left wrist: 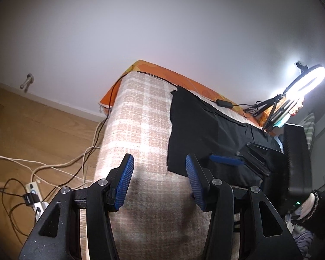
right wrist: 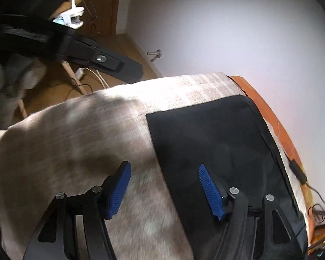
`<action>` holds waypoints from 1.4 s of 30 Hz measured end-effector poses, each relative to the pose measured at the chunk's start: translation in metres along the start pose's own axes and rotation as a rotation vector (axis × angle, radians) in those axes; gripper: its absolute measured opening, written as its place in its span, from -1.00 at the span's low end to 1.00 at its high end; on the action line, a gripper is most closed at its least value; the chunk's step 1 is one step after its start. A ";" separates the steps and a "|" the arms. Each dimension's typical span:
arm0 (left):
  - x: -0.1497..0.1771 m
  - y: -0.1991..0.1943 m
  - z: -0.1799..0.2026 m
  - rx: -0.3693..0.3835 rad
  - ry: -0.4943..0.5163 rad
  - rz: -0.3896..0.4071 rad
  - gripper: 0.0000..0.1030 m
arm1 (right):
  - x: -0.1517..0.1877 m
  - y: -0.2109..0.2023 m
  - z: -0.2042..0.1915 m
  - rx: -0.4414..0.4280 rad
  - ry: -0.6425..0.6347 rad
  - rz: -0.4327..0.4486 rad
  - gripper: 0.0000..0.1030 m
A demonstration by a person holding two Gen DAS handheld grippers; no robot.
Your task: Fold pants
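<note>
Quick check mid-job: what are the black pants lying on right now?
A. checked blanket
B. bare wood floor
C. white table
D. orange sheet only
A: the pants lie flat on the checked blanket, with the orange sheet showing only along the far edge.

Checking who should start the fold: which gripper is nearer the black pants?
Right. The right gripper hangs open straddling the edge of the black pants; the left gripper is open over the checked blanket beside them.

Matt black cloth pants (right wrist: 216,134) — rough woven checked blanket (left wrist: 140,117).
</note>
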State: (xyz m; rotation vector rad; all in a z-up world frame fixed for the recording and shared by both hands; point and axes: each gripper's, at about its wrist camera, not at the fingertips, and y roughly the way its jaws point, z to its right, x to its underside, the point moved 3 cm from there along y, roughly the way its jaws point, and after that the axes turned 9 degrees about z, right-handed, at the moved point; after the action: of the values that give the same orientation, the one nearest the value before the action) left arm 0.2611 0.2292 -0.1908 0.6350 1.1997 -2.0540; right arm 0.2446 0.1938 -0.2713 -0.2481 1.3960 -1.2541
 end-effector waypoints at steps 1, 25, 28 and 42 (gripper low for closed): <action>0.000 0.000 -0.001 -0.001 -0.002 0.001 -0.06 | -0.004 0.003 0.003 -0.003 0.008 0.006 0.34; 0.000 0.061 0.044 0.140 0.015 -0.063 -0.06 | 0.006 -0.071 0.173 -0.024 0.541 0.194 -0.91; -0.001 0.059 0.050 0.151 0.024 -0.059 -0.06 | 0.006 -0.072 0.169 -0.055 0.545 0.210 -0.91; 0.007 0.038 0.031 0.132 0.009 -0.062 -0.06 | 0.014 -0.054 0.162 -0.293 0.745 0.242 -0.20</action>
State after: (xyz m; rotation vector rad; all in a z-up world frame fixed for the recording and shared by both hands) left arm 0.2824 0.1865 -0.2023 0.6771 1.1079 -2.1990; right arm 0.3452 0.0770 -0.1955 0.2175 2.1786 -0.9656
